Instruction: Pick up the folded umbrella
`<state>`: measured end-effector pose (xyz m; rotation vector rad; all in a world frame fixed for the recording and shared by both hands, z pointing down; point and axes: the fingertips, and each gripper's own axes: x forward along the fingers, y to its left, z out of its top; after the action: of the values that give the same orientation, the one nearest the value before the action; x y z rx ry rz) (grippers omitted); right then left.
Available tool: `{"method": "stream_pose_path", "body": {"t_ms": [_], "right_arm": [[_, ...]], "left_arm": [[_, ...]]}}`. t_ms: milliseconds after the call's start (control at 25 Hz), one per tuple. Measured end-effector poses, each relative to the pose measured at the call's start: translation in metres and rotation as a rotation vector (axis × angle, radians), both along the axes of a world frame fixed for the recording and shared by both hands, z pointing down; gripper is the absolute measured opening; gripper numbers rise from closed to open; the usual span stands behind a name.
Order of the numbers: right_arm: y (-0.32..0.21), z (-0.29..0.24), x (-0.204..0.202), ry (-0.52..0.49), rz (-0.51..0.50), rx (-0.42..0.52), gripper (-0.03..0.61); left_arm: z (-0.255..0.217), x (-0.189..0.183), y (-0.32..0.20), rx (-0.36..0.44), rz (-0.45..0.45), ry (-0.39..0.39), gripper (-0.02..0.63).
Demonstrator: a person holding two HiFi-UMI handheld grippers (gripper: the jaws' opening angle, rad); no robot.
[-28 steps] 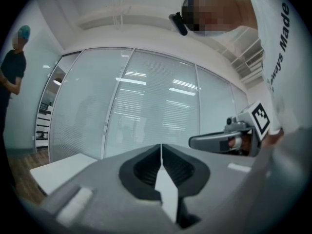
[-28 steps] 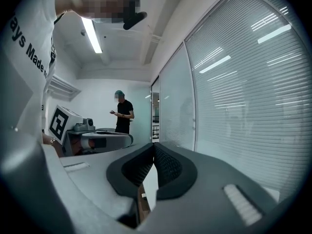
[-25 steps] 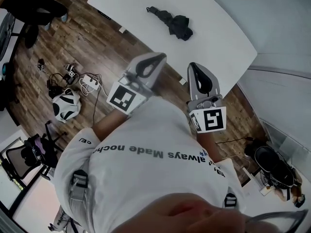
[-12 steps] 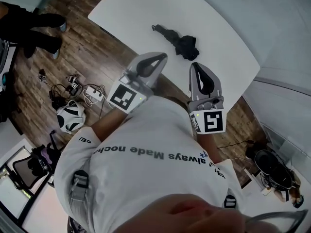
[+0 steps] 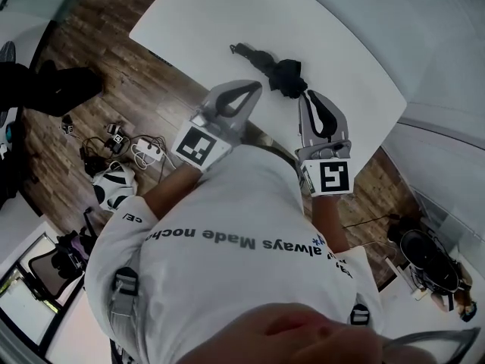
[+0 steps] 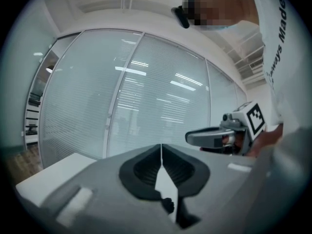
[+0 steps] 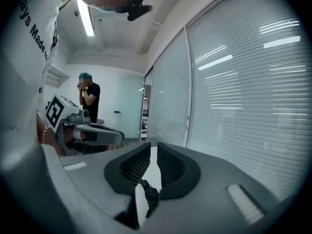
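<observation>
A black folded umbrella lies on the white table, its thin end pointing left. My right gripper reaches over the table's near edge, its tip just right of the umbrella's bulky end. Its jaws are opening to a narrow slit with nothing pressed between them. In the right gripper view part of the umbrella shows through that slit. My left gripper hangs at the table's near edge, short of the umbrella. In the left gripper view its jaws meet, empty.
Cables, a power strip and a white rounded object lie on the wooden floor to the left. A person stands far off. Glass partitions with blinds rise behind the table. Dark gear sits at the lower right.
Both grippers have moved forward to the table's near edge. The umbrella, far ahead a second ago, now lies just beyond the right gripper's tip.
</observation>
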<state>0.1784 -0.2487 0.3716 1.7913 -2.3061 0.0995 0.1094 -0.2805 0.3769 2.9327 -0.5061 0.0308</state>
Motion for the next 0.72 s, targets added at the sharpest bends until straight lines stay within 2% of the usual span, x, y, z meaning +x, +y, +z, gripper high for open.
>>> {"method": "stream_pose_path", "body": {"t_ms": [320, 600, 720], "right_arm": [[-0.032, 0.117, 0.017, 0.139, -0.080, -0.271, 0.187], [-0.055, 0.234, 0.029, 0.287, -0.150, -0.543, 0.283], [-0.062, 0.271, 0.033, 0.314, -0.166, -0.641, 0.332]], "left_arm": [[0.041, 0.010, -0.003, 0.002, 0.027, -0.084, 0.005], [0.056, -0.004, -0.003, -0.020, 0.009, -0.113, 0.005], [0.060, -0.012, -0.003, -0.029, -0.004, -0.119, 0.005]]}}
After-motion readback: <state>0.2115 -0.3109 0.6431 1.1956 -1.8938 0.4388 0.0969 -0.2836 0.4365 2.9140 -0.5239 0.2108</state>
